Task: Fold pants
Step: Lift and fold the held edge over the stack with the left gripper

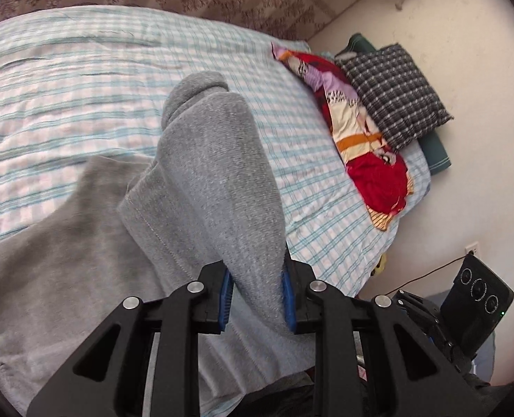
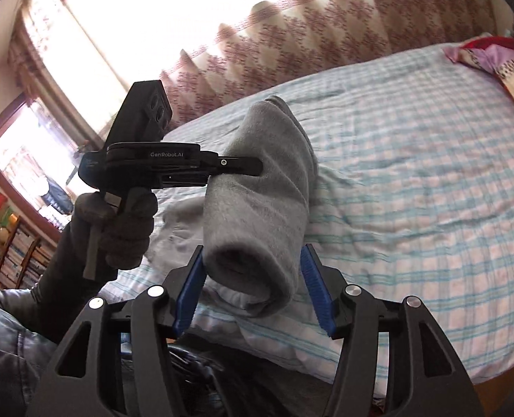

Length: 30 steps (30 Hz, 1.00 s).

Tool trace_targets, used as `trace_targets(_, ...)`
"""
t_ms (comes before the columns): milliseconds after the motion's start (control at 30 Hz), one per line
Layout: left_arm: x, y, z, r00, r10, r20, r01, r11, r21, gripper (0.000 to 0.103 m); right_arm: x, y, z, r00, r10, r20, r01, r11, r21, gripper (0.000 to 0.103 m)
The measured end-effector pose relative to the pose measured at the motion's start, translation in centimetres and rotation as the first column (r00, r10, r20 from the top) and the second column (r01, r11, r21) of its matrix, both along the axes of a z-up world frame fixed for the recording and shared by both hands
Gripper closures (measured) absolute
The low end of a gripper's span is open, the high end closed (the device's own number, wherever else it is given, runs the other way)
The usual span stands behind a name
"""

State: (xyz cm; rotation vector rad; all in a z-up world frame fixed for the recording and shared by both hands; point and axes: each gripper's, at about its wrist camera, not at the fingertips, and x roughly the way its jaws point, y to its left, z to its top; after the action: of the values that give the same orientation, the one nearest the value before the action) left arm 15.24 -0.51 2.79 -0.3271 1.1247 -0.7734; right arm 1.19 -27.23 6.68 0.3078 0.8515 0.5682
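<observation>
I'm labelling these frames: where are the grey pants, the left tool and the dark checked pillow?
grey pants (image 1: 218,180), left wrist view, raised folded leg.
left tool (image 1: 257,299), left wrist view, between its fingertips.
dark checked pillow (image 1: 396,93), left wrist view, top face.

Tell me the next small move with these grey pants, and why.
Probably carry the fold over with the left gripper and lay it on the bed: it alone pinches the grey pants, lifted, while the right gripper stands open around the cuff.

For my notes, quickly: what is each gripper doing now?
Left gripper: closed on the grey pants.
Right gripper: open, pants between its fingers, not gripped.
</observation>
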Motion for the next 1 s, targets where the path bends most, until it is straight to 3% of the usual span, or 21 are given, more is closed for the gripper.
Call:
trace_targets(333, -0.8, 11.8, -1.2, 0.992, 0.127, -0.002, -0.126, 0.988, -0.085, 0.08, 0.2, 8.8, 1.4, 0.979, 0.203, 0.015, -0.202, 0.978, -0.052, 0.044)
trace_targets(600, -2.2, 20.9, -5.5, 0.965, 0.258, -0.048, -0.262, 0.961, -0.085, 0.086, 2.0, 14.4, -0.8, 0.959, 0.278, -0.059, -0.283, 0.954, -0.096, 0.044)
trace_targets(833, -2.8, 24.2, -8.8, 0.949, 0.303, -0.092, -0.312, 0.943, -0.112, 0.086, 4.2, 17.6, -4.7, 0.947, 0.282, -0.156, -0.303, 0.942, -0.14, 0.044)
trace_targets(1000, -2.7, 25.7, -9.2, 0.936, 0.339, -0.095, -0.35, 0.927, -0.135, 0.088, 4.5, 19.3, -6.2, 0.934, 0.303, -0.188, -0.329, 0.936, -0.128, 0.044)
